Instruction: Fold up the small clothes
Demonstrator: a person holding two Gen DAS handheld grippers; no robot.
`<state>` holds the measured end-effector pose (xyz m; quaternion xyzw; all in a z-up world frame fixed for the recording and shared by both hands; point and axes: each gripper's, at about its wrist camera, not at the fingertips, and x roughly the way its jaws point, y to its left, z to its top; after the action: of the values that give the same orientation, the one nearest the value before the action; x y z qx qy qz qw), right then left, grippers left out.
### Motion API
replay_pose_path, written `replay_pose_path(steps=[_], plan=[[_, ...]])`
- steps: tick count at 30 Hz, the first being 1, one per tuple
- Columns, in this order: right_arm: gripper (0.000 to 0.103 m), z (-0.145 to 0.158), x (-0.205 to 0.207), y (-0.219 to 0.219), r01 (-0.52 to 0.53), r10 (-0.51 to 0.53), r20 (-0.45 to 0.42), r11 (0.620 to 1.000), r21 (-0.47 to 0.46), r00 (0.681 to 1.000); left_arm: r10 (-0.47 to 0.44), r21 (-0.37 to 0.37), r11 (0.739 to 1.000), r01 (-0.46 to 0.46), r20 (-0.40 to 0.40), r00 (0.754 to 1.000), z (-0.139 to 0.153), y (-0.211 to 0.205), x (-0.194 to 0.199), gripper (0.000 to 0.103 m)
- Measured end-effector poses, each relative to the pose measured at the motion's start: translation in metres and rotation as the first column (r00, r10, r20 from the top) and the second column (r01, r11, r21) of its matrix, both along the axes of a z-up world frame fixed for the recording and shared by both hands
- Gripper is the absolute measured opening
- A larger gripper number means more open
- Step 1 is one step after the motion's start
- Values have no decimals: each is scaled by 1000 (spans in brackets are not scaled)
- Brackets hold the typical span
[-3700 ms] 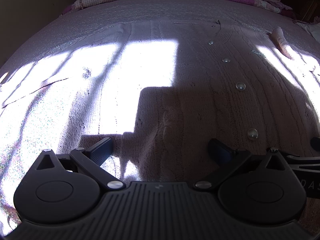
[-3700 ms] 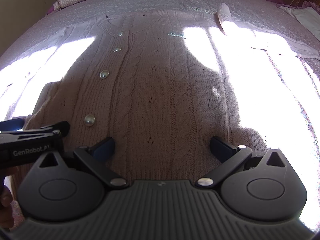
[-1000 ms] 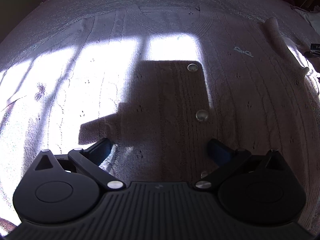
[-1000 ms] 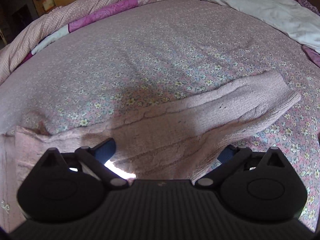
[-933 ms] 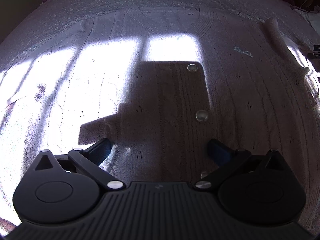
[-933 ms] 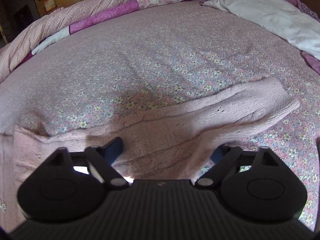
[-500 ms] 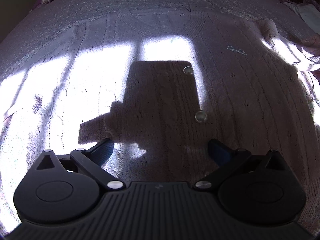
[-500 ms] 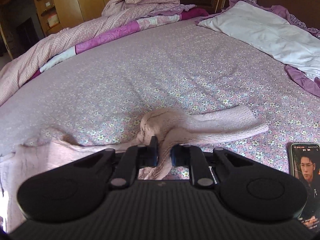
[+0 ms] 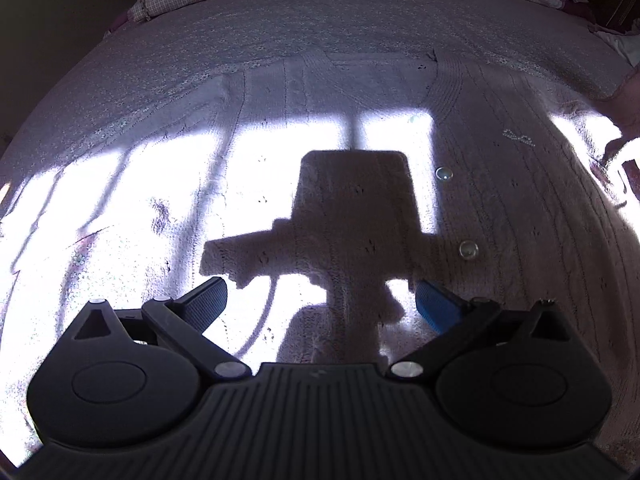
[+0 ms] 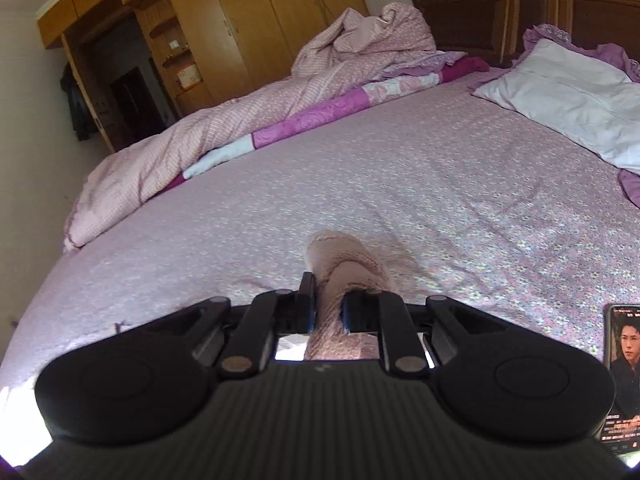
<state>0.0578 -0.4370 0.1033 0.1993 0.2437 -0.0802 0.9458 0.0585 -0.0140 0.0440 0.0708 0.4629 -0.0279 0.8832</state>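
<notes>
A pink cable-knit cardigan (image 9: 500,208) with clear round buttons (image 9: 468,249) lies flat, front up, on the bed. My left gripper (image 9: 320,304) is open and empty, hovering over its lower chest. My right gripper (image 10: 328,308) is shut on the cardigan's sleeve (image 10: 344,268) and holds the bunched knit lifted above the floral bedsheet (image 10: 440,184). The raised sleeve also shows at the right edge of the left wrist view (image 9: 628,100).
A rumpled pink quilt (image 10: 248,120) lies along the far side of the bed. A white pillow (image 10: 568,96) sits at the headboard on the right. A phone (image 10: 624,368) with a lit screen lies on the sheet at the right. Wooden wardrobes (image 10: 260,20) stand behind.
My right gripper has closed on the sleeve and lifted it off the sheet, tilting up toward the room. My left gripper has risen slightly over the cardigan and stays open.
</notes>
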Motion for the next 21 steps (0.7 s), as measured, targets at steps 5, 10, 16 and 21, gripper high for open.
replay_pose_path(steps=[5,10,16,21], plan=[[16,22,12,44,-95,95,58,995,-5,994,55,-10,998,-55,-5,998,6,24,-3,103],[16,30,39,96,-169,169,70,986,-9,983,89,-32,996,-88,27,996,14,45,-8,103],[16,24,61,160,-246,249,71,968,-54,966,121,-40,992,-119,44,992,21,55,-13,103],[16,3,79,209,-298,301,28,951,-80,953,132,-48,990,-130,51,990,23,71,-15,103]])
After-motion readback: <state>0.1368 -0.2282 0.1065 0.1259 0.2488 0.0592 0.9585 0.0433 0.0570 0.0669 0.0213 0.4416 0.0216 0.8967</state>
